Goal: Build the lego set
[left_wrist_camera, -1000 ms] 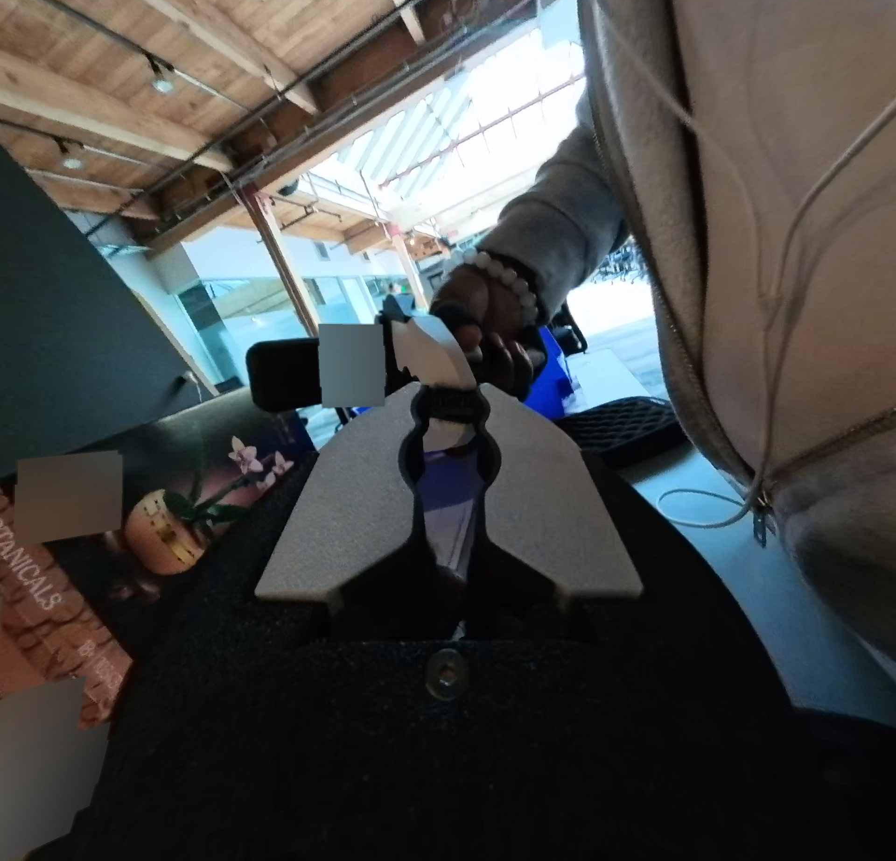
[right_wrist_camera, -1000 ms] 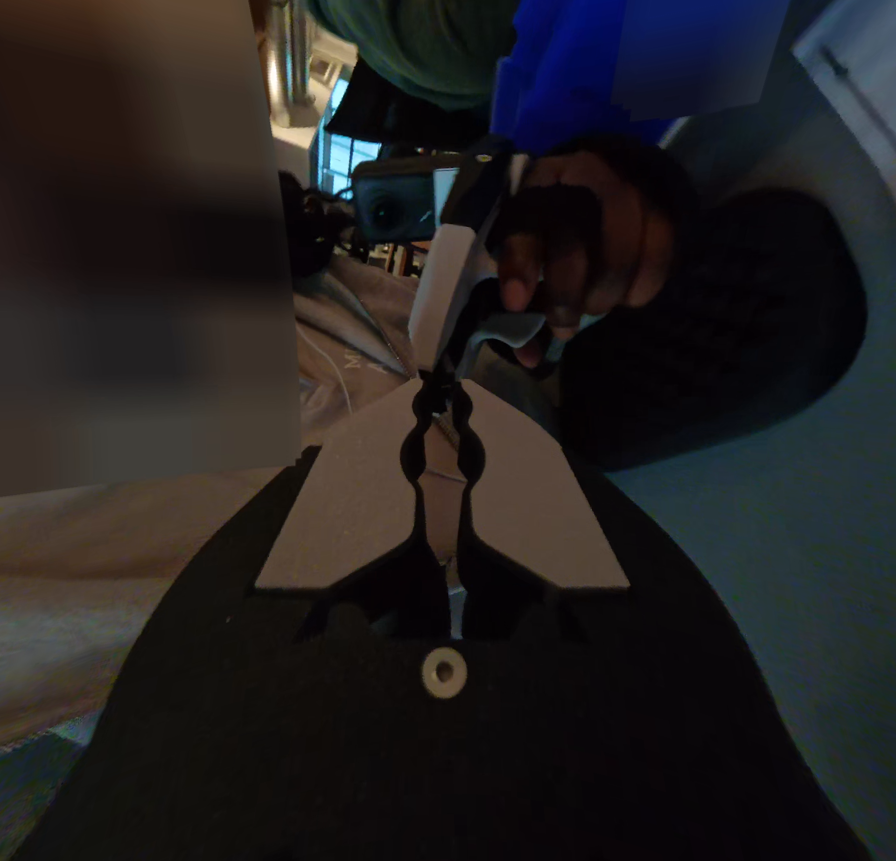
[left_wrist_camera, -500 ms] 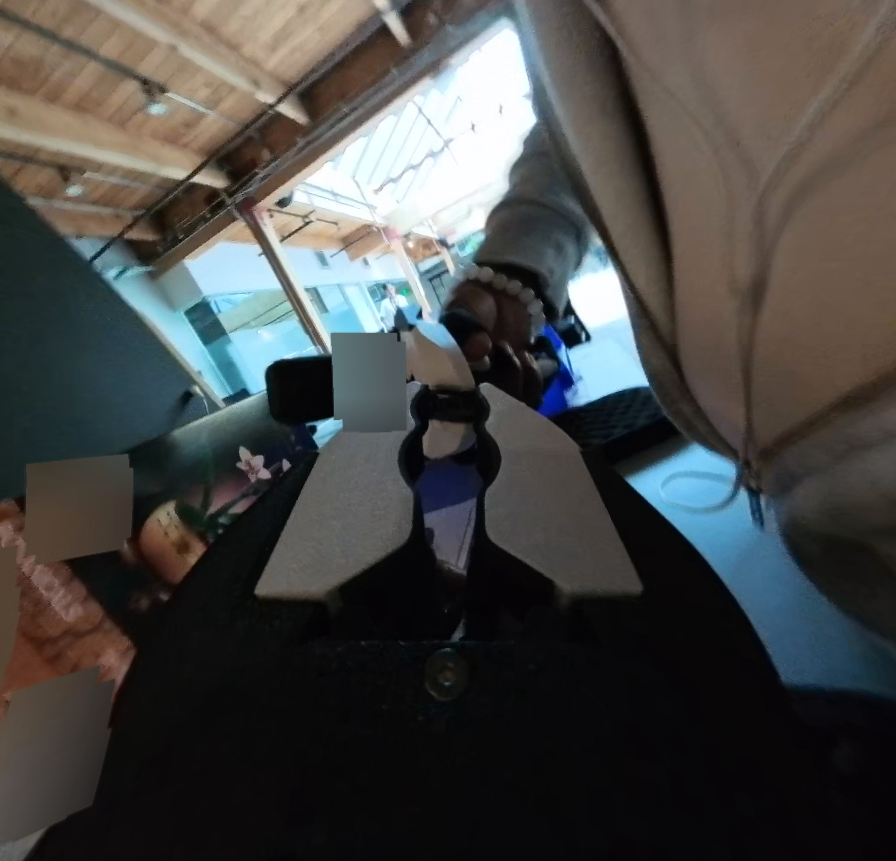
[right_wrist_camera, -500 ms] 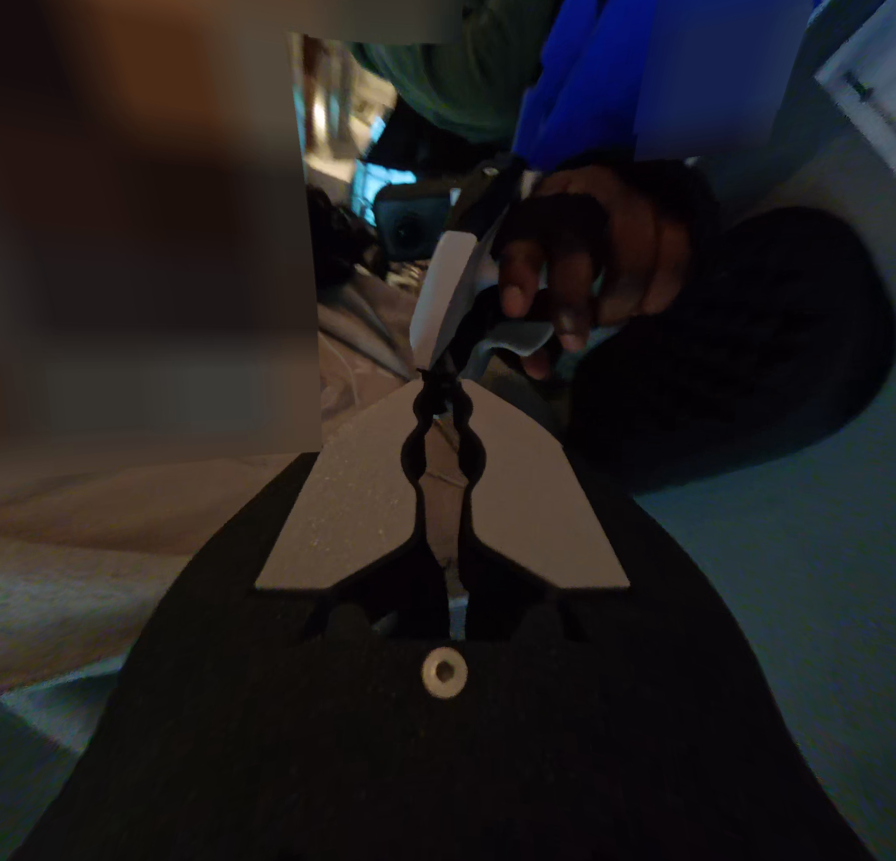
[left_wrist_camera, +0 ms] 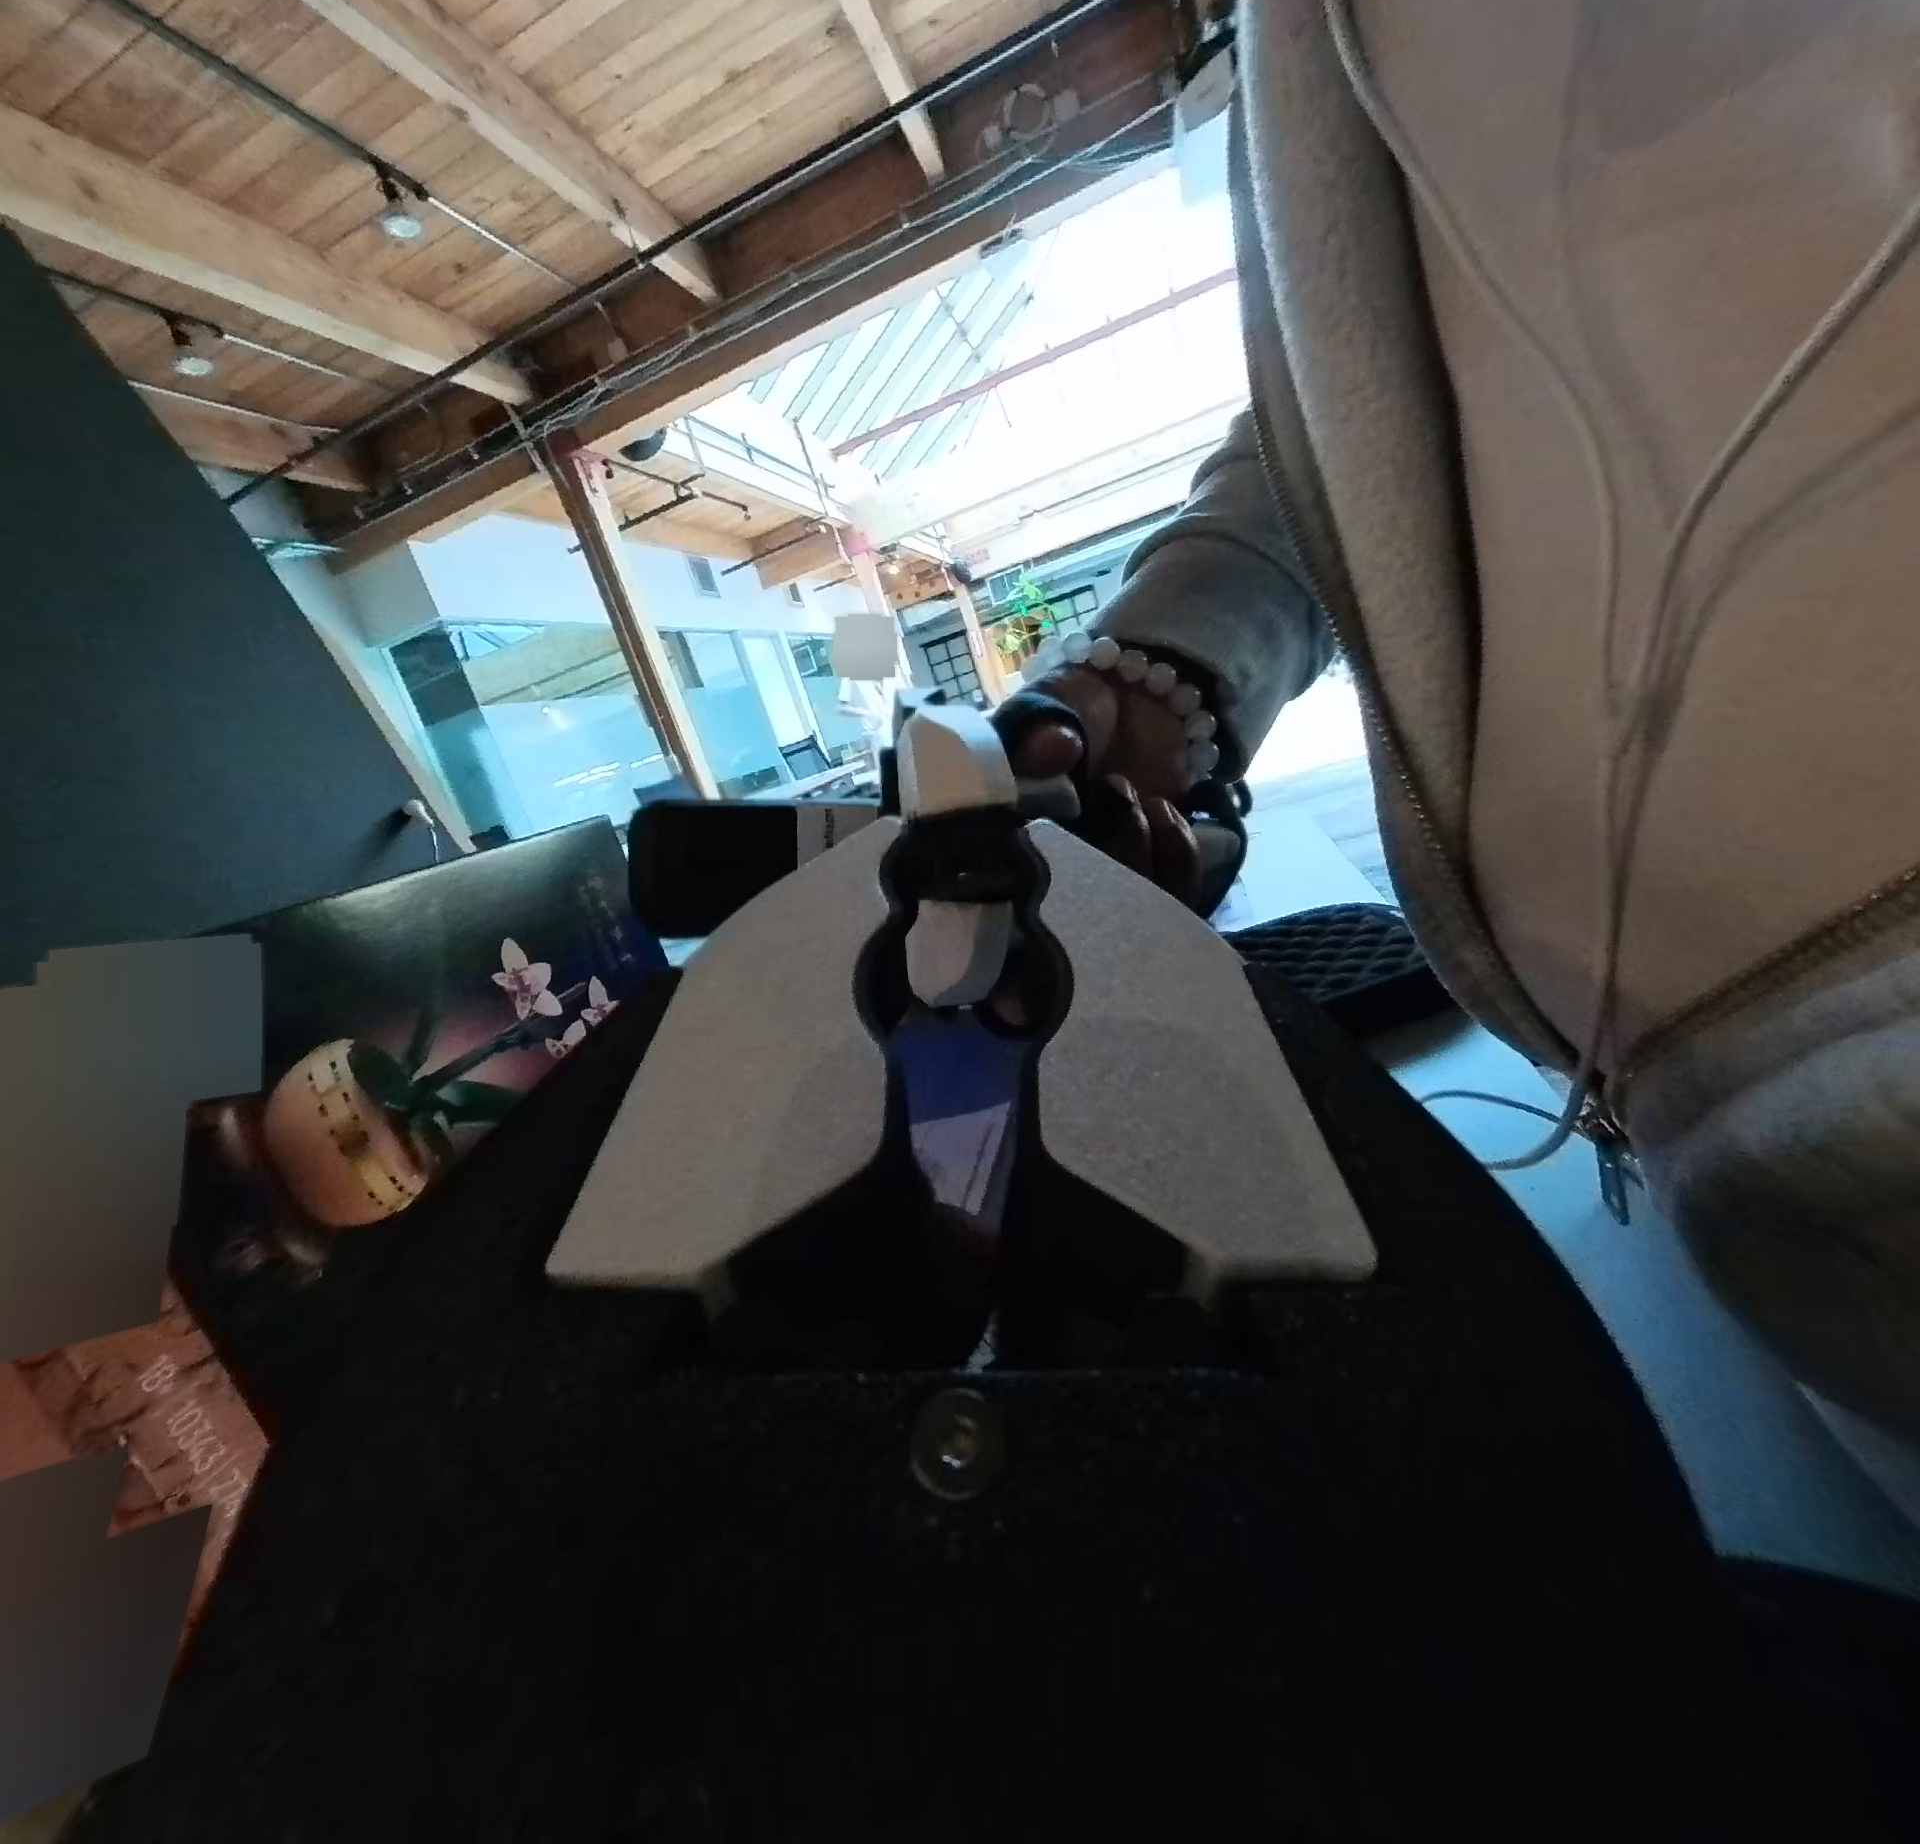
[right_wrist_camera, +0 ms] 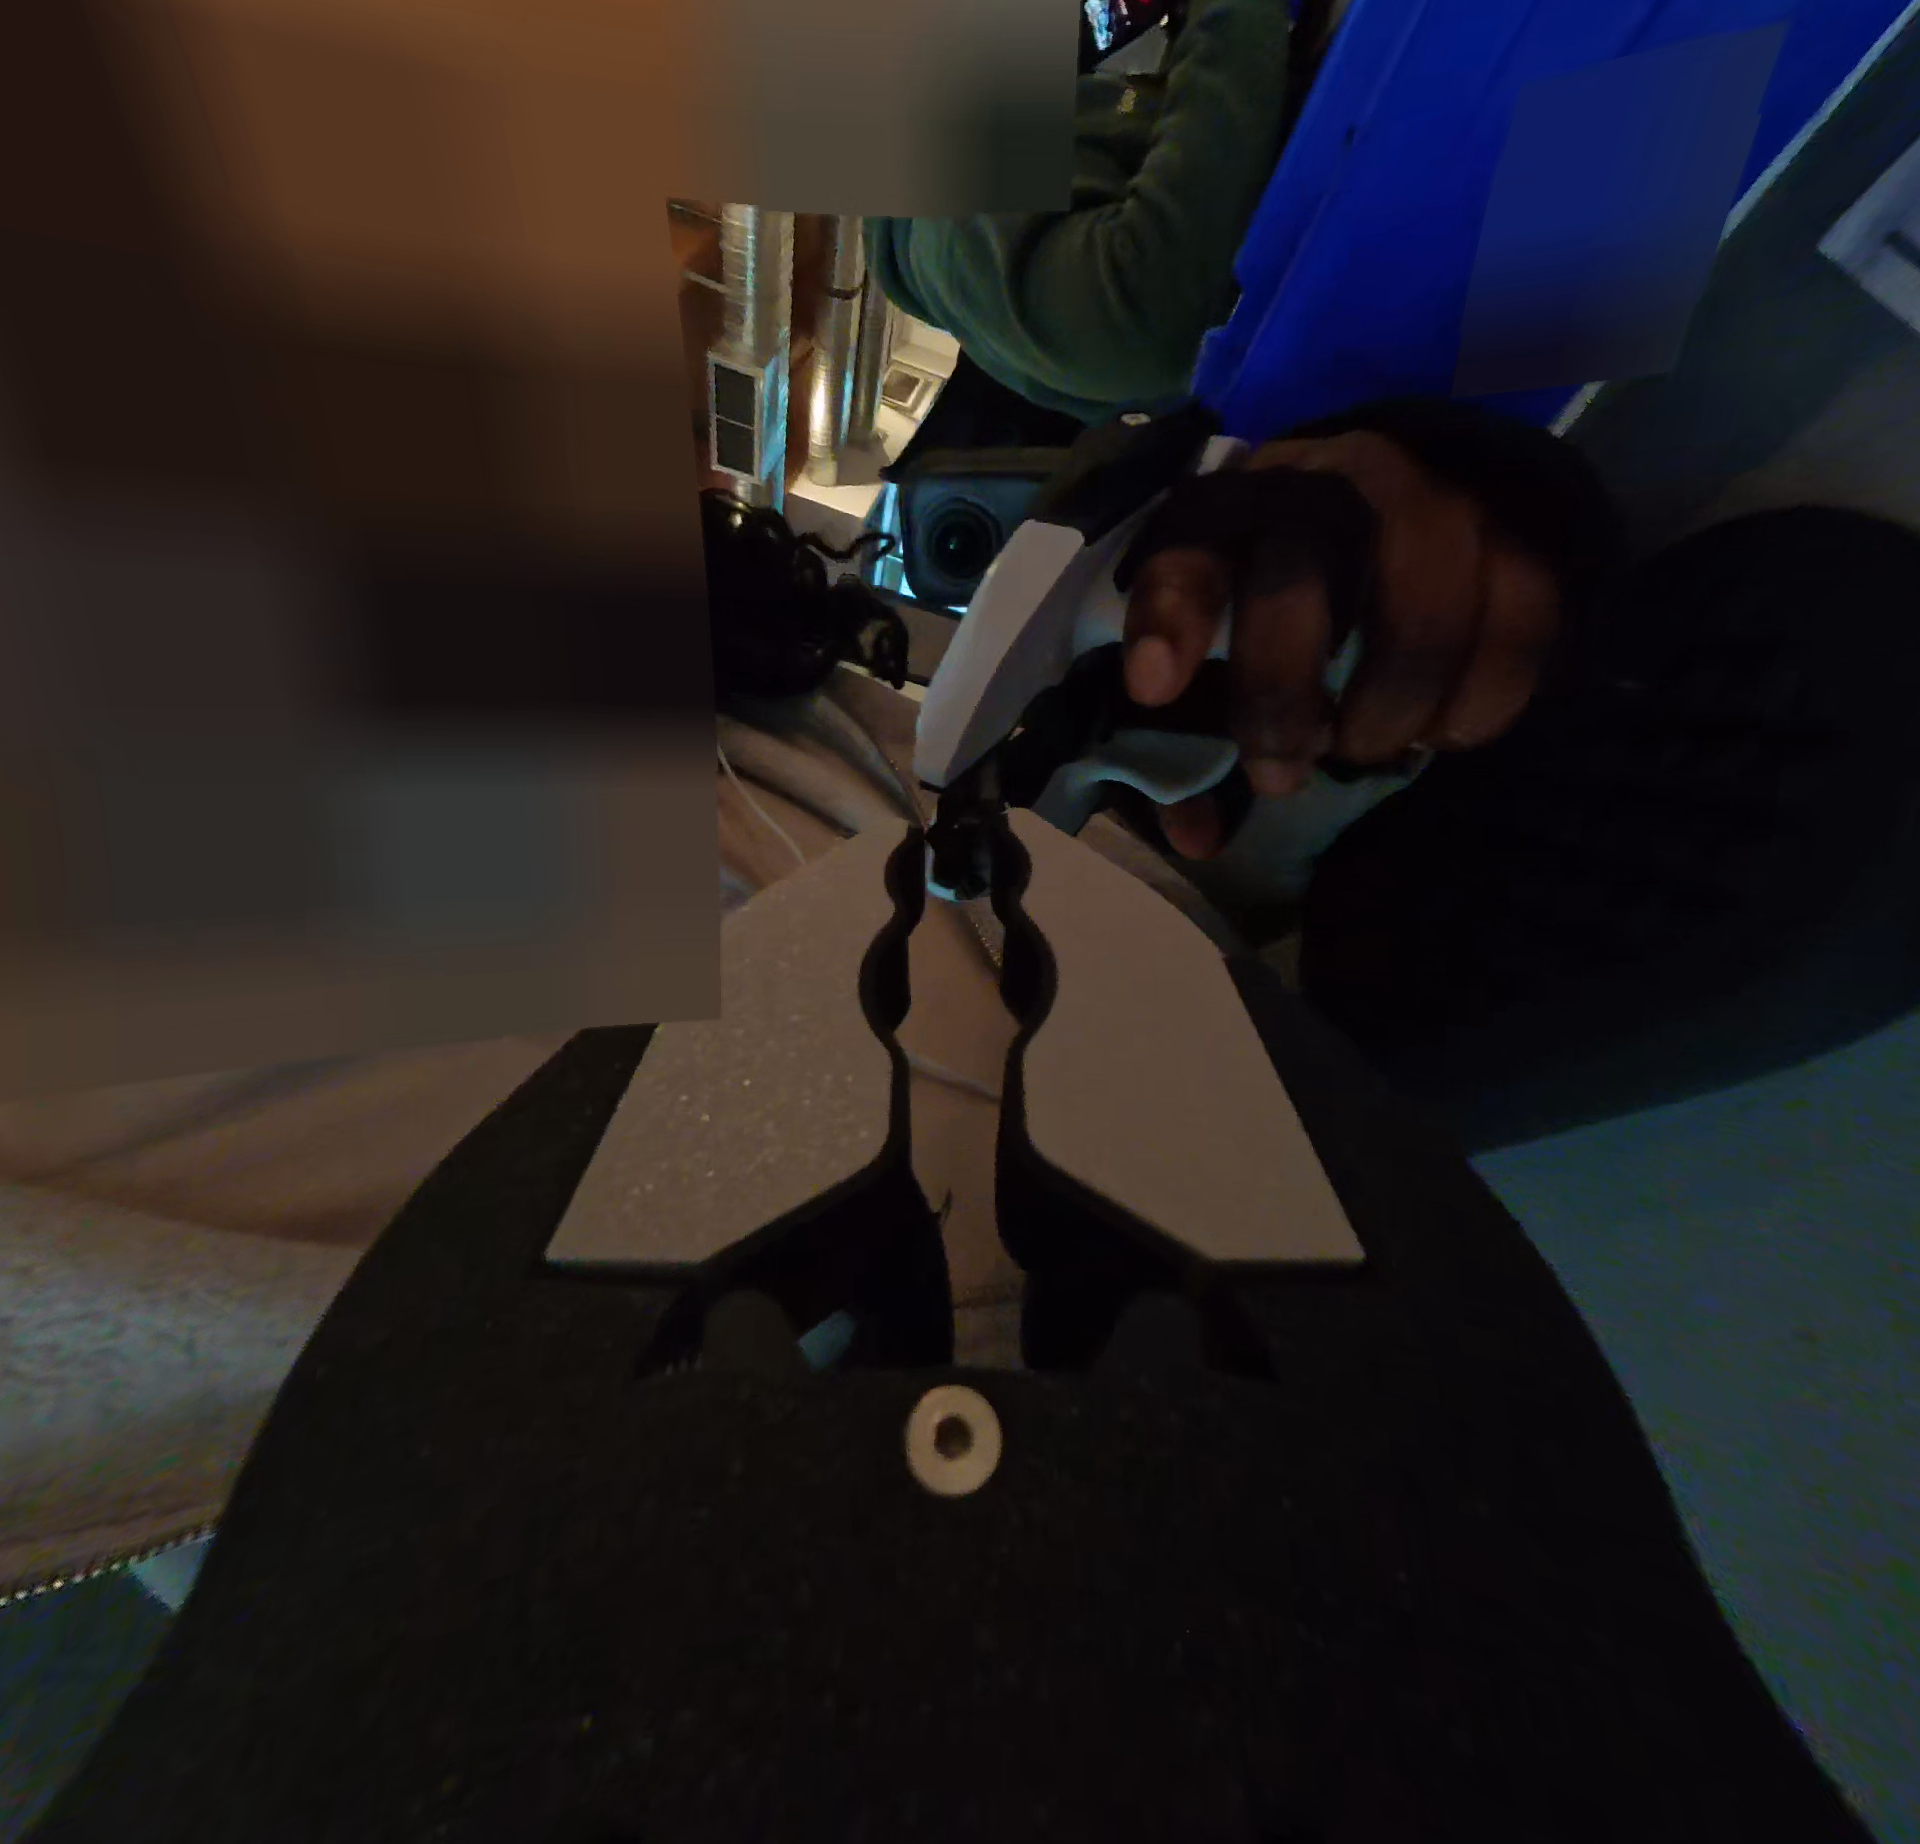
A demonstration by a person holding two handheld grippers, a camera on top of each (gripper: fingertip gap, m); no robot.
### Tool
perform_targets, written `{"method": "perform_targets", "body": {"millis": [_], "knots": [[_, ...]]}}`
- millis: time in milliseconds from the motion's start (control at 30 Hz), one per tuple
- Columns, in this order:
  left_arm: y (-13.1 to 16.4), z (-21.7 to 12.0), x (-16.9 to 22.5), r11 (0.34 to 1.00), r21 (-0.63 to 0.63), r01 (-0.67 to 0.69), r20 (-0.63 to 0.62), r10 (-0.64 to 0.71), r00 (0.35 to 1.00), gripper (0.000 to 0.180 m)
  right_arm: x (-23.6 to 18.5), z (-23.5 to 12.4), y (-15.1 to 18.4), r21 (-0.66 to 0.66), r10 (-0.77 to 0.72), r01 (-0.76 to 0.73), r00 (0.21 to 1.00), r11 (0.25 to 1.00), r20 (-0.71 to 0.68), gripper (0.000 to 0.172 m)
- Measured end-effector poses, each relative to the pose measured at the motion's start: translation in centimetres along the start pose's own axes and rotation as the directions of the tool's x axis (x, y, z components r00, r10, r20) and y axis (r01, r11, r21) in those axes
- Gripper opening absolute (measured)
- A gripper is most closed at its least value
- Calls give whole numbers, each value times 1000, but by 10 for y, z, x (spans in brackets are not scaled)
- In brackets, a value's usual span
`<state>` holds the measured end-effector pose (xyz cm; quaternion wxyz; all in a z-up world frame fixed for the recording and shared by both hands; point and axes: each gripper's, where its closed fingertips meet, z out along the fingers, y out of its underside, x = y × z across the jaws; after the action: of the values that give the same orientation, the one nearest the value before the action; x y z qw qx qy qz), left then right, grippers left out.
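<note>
- Pale table (left_wrist_camera: 1714, 1379) runs under both grippers, with a beige hoodie (left_wrist_camera: 1558, 444) close on the right.
- Left gripper (left_wrist_camera: 958, 859): jaws narrow, and a small black piece (left_wrist_camera: 956, 864) fills the gap at the tips, touching both.
- Right gripper (right_wrist_camera: 958, 859): jaws slightly apart around the same dark spot. I cannot tell whether its pads press on anything.
- The grippers meet tip to tip, and the piece sits where they cross. It may be a separate thing or the other gripper's pads; I cannot tell which.
- Judged by size, the piece is light and easy to drop, and looks best gripped across its middle.
- Beyond are a hand (left_wrist_camera: 1122, 755), a flower-printed box (left_wrist_camera: 416, 963), a blue bin (right_wrist_camera: 1403, 184) and a wooden ceiling (left_wrist_camera: 520, 132).
</note>
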<state>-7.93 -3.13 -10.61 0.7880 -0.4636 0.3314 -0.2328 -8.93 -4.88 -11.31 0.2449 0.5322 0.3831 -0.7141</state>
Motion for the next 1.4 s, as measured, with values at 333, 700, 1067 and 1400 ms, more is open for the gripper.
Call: {"method": "perform_targets", "body": {"millis": [333, 700, 1067, 1400], "knots": [[1, 0, -1, 1000, 4, -6, 2, 6, 1000, 17, 3, 0, -1, -50, -23, 23, 1000, 998, 3, 7], [4, 5, 13, 1000, -13, -6, -88, 5, 996, 17, 4, -2, 16, -281, -47, 42, 999, 959, -11, 7], [10, 6, 20, 999, -46, 12, -153, -19, 988, 19, 8, -5, 22, -225, -155, 160, 987, 961, 38, 6], [22, 3, 11, 990, -133, 40, -91, -52, 994, 17, 17, -12, 14, -55, -115, 114, 993, 992, -15, 6]]}}
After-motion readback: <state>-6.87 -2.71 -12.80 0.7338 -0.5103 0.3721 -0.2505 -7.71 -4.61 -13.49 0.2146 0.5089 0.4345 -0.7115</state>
